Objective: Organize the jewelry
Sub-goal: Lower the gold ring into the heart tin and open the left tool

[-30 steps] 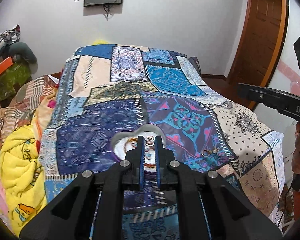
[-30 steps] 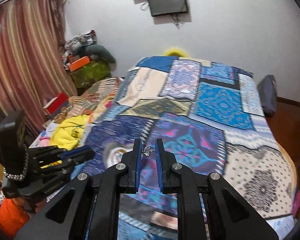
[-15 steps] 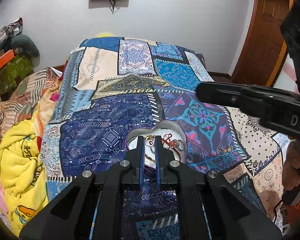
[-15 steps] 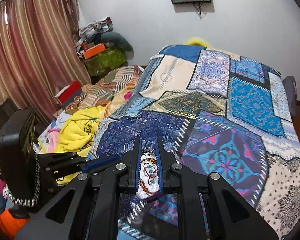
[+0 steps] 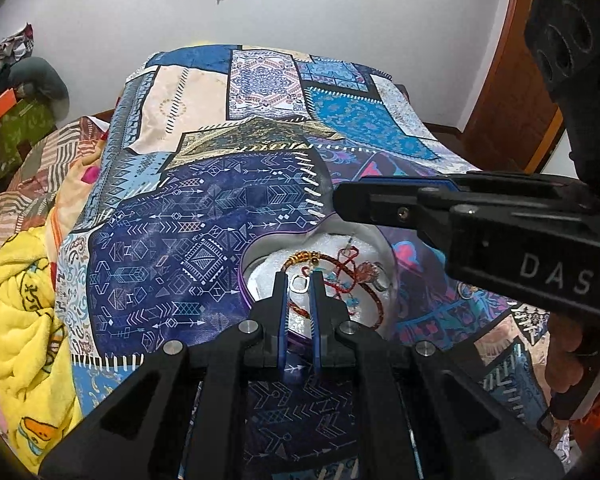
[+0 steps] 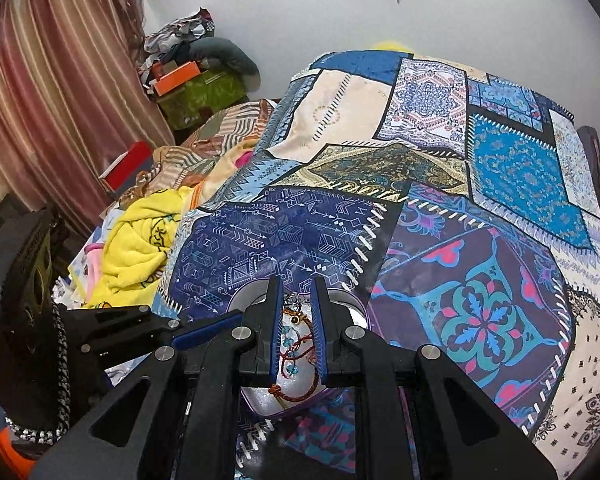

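A white heart-shaped dish (image 5: 260,258) with a purple rim lies on the patchwork bedspread (image 5: 188,240). It holds a red braided bracelet (image 5: 366,280) with gold beads and a blue-beaded piece (image 6: 290,344). My left gripper (image 5: 299,278) hangs over the dish's near side, shut on a small silver ring (image 5: 300,283). My right gripper (image 6: 296,286) is over the dish too, shut on a small silver charm (image 6: 293,301). In the left wrist view the right gripper (image 5: 340,200) reaches in from the right, above the dish's far rim. The left gripper (image 6: 236,318) shows at the lower left of the right wrist view.
More small rings (image 5: 466,290) lie on the bedspread right of the dish, partly hidden by the right gripper. A yellow blanket (image 5: 16,300) and piled clothes are heaped at the left. A wooden door (image 5: 512,92) stands at the right, a curtain (image 6: 40,80) at the far left.
Both grippers have come down and forward to the dish, which now looks larger. The right gripper has swung left across the left wrist view to above the dish. Both still hold their pieces.
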Available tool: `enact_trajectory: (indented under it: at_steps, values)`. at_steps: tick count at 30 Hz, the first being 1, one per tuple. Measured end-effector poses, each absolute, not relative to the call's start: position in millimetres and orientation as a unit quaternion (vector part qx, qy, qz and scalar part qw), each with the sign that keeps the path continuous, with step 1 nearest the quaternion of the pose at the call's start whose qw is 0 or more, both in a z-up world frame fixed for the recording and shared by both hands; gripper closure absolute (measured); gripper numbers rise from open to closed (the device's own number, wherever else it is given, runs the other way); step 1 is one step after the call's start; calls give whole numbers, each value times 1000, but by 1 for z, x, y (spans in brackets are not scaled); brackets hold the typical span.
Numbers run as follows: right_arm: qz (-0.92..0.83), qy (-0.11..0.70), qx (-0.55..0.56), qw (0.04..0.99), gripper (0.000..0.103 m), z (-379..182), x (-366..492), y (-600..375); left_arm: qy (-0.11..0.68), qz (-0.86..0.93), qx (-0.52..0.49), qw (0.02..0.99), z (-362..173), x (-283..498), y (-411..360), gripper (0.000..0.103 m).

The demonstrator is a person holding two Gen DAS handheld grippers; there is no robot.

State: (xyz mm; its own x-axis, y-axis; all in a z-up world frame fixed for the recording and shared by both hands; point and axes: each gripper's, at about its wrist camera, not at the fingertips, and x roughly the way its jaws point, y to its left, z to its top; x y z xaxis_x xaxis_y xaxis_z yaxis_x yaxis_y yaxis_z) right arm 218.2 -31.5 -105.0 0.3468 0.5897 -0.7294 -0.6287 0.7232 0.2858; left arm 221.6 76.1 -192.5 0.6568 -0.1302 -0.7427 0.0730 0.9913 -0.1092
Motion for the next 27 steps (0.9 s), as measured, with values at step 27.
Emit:
enact_trajectory:
  at_steps: [27]
  values:
    - [284,391,-18,875,84,-53,190,-133,370,-64,-23,927,-130,197,44,82]
